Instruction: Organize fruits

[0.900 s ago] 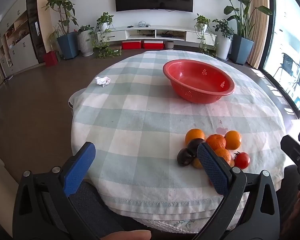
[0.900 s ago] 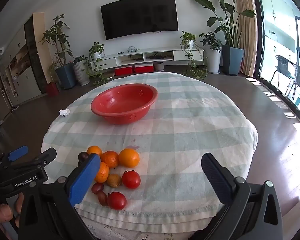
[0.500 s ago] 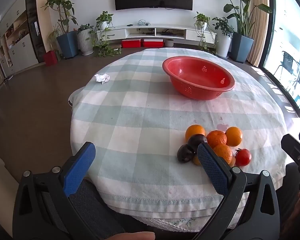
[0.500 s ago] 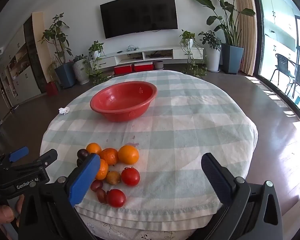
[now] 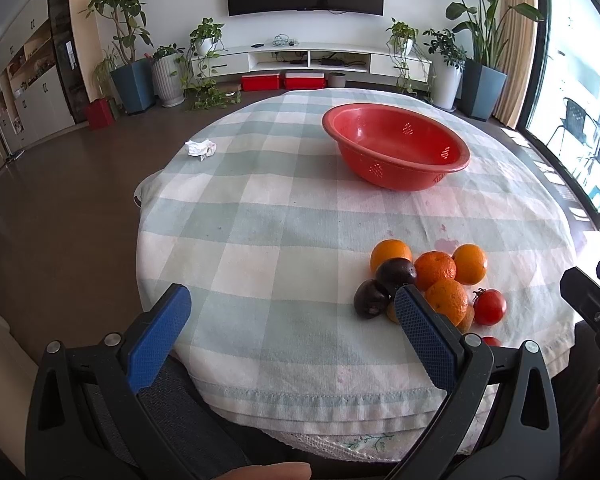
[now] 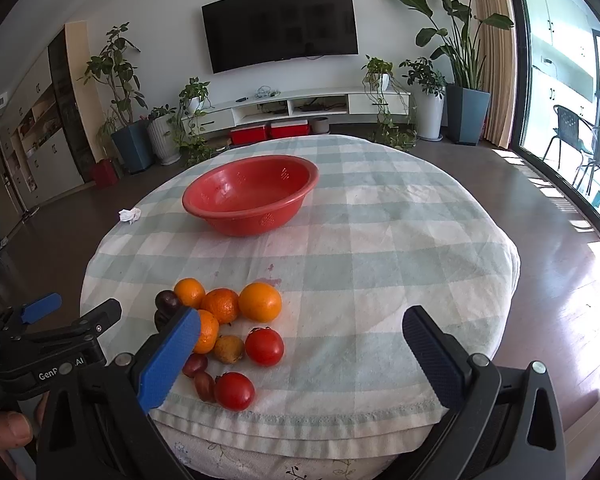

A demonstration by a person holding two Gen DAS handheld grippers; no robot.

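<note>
My left gripper (image 5: 292, 320) hangs over the near edge of the round table, its blue pads spread wide with nothing between them but checked cloth. My right gripper (image 6: 300, 344) is just as wide apart and just as bare, tilted down over the same edge.

Closest to me lies the heap of fruit (image 6: 228, 332), all of it on the tablecloth (image 6: 380, 264) near the rim. In the right wrist view my left blue pad partly covers one orange (image 6: 207, 332) and the dark plums (image 6: 167, 301) behind it. Two red tomatoes (image 6: 264, 346) sit at the front with a small yellowish fruit (image 6: 229, 349) and two small dark red ones just beside them. Three more oranges (image 6: 260, 302) crowd touching one another at the back of the heap. From the left wrist view my right pad hides part of the same pile (image 5: 428, 280).

Beyond the fruit the cloth lies bare up to the red perforated bowl (image 6: 252, 196), which stands upright, well apart from the heap, with nothing inside. A crumpled white tissue (image 5: 201, 148) lies near the table's far left edge. Farther off are potted plants (image 6: 124, 92), a low white media shelf (image 6: 296, 108) and a wall television (image 6: 280, 26).
</note>
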